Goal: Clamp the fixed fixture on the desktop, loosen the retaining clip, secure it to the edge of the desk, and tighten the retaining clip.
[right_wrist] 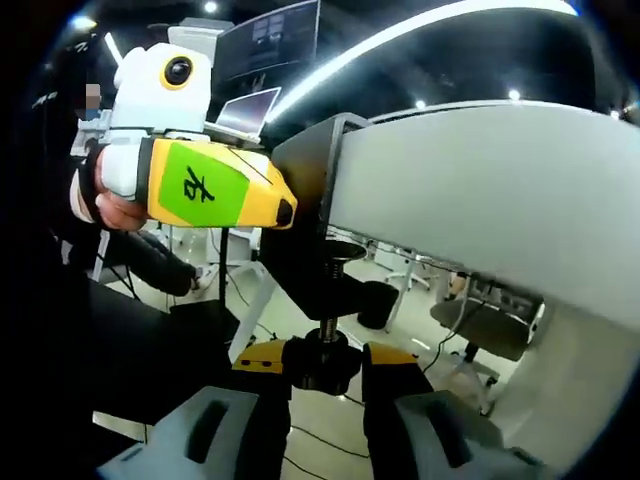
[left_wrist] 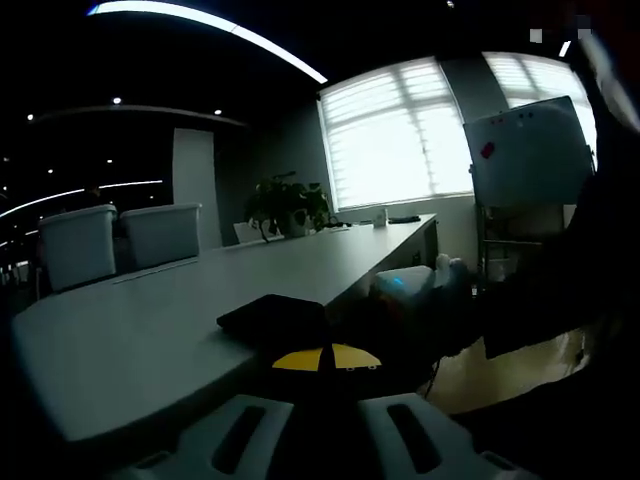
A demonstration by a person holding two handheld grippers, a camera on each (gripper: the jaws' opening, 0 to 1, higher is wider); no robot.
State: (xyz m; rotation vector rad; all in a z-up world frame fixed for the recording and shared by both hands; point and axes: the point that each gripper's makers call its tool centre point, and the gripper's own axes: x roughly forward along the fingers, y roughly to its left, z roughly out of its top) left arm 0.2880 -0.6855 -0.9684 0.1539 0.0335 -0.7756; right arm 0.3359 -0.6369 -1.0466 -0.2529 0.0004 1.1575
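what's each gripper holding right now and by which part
The right gripper grips the clamp's screw knob under the desk edge. The left gripper holds the black clamp by its top plate on the desktop.

Black fixture [right_wrist: 310,225] on the pale grey surface [right_wrist: 480,190]; the left hand-held gripper [right_wrist: 285,212] shows yellow with a green patch, white behind.

Black metal clamp fixture [right_wrist: 318,215] sits on edge of long white desk [right_wrist: 480,190]; its screw knob [right_wrist: 322,358] below, between right gripper [right_wrist: 325,368] jaws; left gripper [right_wrist: 215,185] beside the fixture.
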